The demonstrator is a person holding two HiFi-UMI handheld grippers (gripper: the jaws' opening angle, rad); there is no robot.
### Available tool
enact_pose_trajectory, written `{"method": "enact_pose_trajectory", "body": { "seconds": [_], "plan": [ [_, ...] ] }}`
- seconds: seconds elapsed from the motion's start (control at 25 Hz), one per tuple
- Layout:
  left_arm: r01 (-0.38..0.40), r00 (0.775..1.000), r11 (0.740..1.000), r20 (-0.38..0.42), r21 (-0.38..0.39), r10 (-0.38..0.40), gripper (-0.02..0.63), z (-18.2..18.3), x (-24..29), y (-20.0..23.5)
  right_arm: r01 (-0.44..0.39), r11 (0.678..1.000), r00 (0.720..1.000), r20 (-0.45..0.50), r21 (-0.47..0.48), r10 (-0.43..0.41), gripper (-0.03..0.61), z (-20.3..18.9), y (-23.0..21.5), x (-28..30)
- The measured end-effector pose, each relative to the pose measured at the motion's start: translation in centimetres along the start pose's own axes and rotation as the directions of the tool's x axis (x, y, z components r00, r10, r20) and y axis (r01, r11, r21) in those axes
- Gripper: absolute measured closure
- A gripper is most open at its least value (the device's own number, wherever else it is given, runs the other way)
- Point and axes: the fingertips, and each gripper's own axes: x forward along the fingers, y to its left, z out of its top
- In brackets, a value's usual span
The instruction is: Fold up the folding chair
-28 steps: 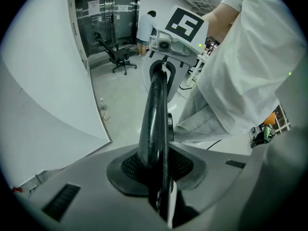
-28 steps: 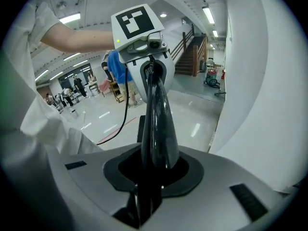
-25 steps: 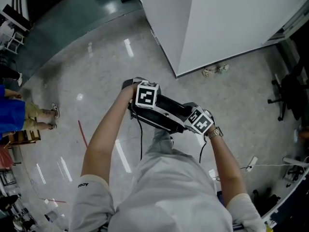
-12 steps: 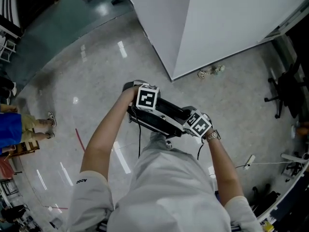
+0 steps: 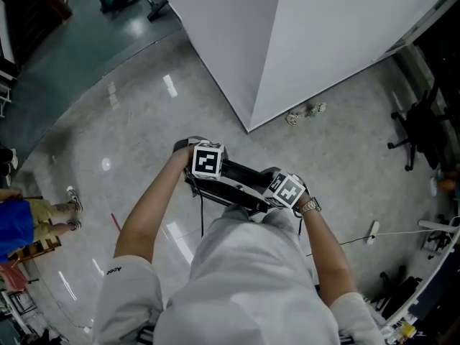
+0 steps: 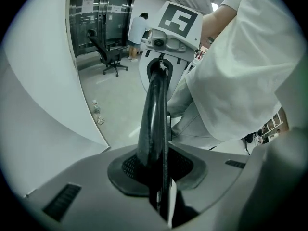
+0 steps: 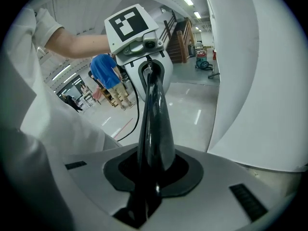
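You hold the black flat folding chair (image 5: 241, 180) at the centre of the head view, just in front of your body and off the grey polished floor (image 5: 129, 121). Its long axis runs from centre-left to centre-right of the frame, a little lower at the right. The left gripper (image 5: 203, 165) has its jaws narrow and pressed on the left end. The right gripper (image 5: 286, 191) clamps the right end in the same way, so neither hand is nearer and the chair lies between them. I judge that it is already closed flat, so the coming move is to carry it or set it down. The corner of the white partition wall (image 5: 287, 42) is near, just above in the frame, and a black office chair (image 5: 417, 131) takes the right side. The open room is at the left and upper left.
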Motion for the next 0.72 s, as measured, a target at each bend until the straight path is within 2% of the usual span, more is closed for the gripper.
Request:
{"method": "enact_pose_trajectory", "body": {
  "seconds": [0.2,0.36,0.56,0.72],
  "plan": [
    [0.009,1.0,1.0,0.009,-0.006,-0.009,0.525,-0.3,-0.6,1.4,-0.018,1.0,1.0,-0.019,0.008,0.018,0.503,0.8,-1.2,0.3],
    [0.022,1.0,1.0,0.003,-0.01,-0.022,0.526,1.1,-0.4,2.2,-0.05,0.999,0.999,-0.006,0.015,0.05,0.503,-0.2,-2.0,-0.4],
    [0.064,0.996,0.996,-0.053,-0.062,-0.068,0.537,1.3,0.4,3.7,-0.098,0.995,0.995,0.009,-0.013,0.099,0.505,-0.9,-3.7,-0.9],
    [0.046,0.997,0.994,-0.06,-0.1,-0.052,0.54,2.0,0.2,4.2,-0.153,0.987,0.988,-0.002,-0.042,0.153,0.508,-1.1,-4.5,-1.6]
  ]
}}
